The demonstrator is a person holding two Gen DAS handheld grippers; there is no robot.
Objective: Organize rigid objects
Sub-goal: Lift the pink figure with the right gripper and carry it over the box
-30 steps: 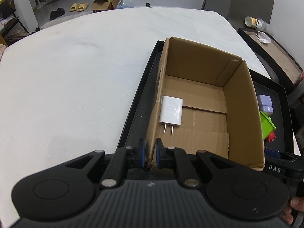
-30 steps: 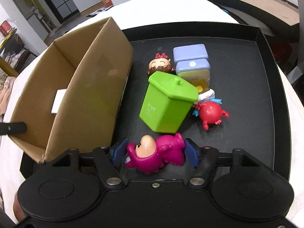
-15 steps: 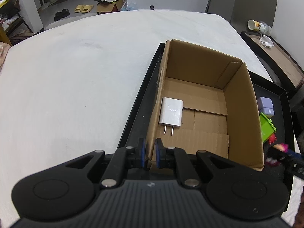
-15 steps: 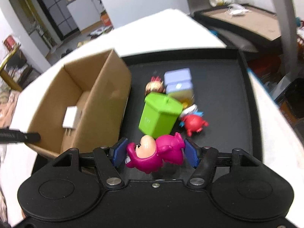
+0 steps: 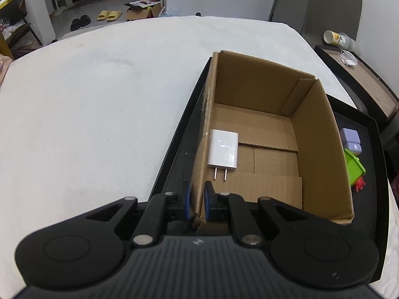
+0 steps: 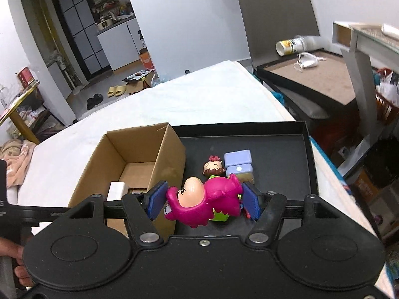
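We see our right gripper (image 6: 203, 200) clamped on a glossy magenta toy figure (image 6: 207, 203) with a peach face, lifted above the black tray (image 6: 274, 144), our left gripper (image 5: 197, 199) pinching the near-left corner of the cardboard box (image 5: 321, 149), white charger (image 5: 223, 153) inside
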